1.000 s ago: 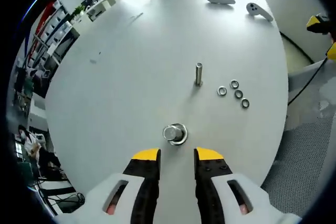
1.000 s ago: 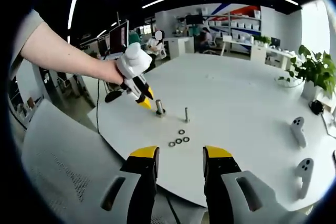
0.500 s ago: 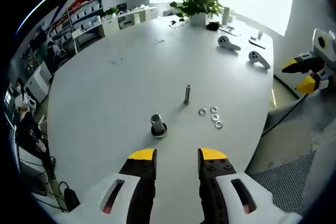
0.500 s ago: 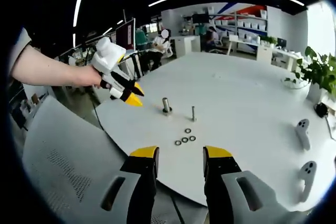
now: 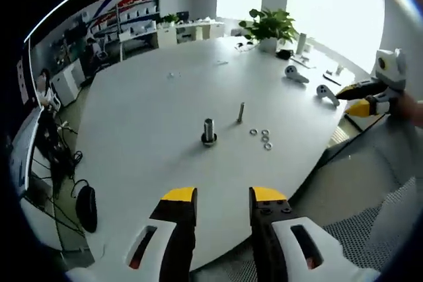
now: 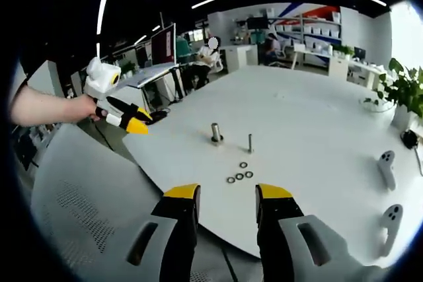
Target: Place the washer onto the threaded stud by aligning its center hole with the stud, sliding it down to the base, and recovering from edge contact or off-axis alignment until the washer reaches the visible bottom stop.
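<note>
both the left gripper point(image 5: 218, 194) and right gripper point(image 6: 228, 191) have pulled back, jaws parted and empty; threaded stud point(image 5: 240, 111) and washers point(image 5: 265, 138) now far beyond the fingertips.

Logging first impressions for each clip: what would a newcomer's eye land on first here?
Probably the two upright studs, a thick stud with a washer at its base and a thin stud beside it, standing mid-way across the big white table. Next to them lie loose washers. Both yellow-tipped grippers hang open off the table's edge: the left gripper and the right gripper.
</note>
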`<state>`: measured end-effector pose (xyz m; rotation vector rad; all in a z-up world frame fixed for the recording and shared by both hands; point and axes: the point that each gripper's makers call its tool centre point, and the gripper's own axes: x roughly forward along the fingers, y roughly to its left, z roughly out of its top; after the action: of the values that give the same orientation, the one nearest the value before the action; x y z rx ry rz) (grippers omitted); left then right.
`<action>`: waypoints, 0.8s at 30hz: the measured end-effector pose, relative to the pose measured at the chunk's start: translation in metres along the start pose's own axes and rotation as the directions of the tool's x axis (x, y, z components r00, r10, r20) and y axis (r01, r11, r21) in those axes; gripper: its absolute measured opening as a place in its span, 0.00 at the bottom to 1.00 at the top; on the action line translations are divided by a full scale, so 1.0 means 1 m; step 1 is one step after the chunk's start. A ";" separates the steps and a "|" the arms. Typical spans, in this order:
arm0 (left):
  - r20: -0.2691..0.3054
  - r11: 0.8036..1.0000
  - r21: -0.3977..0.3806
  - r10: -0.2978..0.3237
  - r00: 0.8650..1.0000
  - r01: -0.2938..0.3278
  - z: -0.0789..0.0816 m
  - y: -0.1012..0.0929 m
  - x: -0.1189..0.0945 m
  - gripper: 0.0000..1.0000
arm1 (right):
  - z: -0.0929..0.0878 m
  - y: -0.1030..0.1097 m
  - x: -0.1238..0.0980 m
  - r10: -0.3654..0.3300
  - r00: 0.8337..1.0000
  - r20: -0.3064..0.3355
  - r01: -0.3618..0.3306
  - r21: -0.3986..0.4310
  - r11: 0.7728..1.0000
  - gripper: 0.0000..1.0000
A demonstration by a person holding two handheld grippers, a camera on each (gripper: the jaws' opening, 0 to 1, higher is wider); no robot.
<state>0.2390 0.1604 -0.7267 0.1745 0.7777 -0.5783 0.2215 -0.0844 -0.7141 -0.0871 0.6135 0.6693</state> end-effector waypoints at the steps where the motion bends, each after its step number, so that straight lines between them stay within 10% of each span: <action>1: 0.010 1.000 0.005 0.004 1.000 -0.004 0.003 -0.001 -0.004 0.32 | -0.001 -0.001 0.000 -0.002 1.000 -0.005 0.002 -0.004 1.000 0.35; 18: 0.052 0.995 0.021 0.100 0.994 -0.101 -0.009 0.011 -0.027 0.33 | -0.008 0.008 0.004 0.042 0.998 -0.036 -0.041 0.015 0.999 0.35; 24: 0.145 0.986 -0.042 0.164 0.976 -0.159 0.000 0.030 -0.039 0.33 | -0.011 0.008 0.003 0.043 0.998 -0.043 -0.042 0.025 0.999 0.35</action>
<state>0.2330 0.2017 -0.7005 0.1635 0.6210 -0.4200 0.2132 -0.0787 -0.7237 -0.0668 0.6662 0.7024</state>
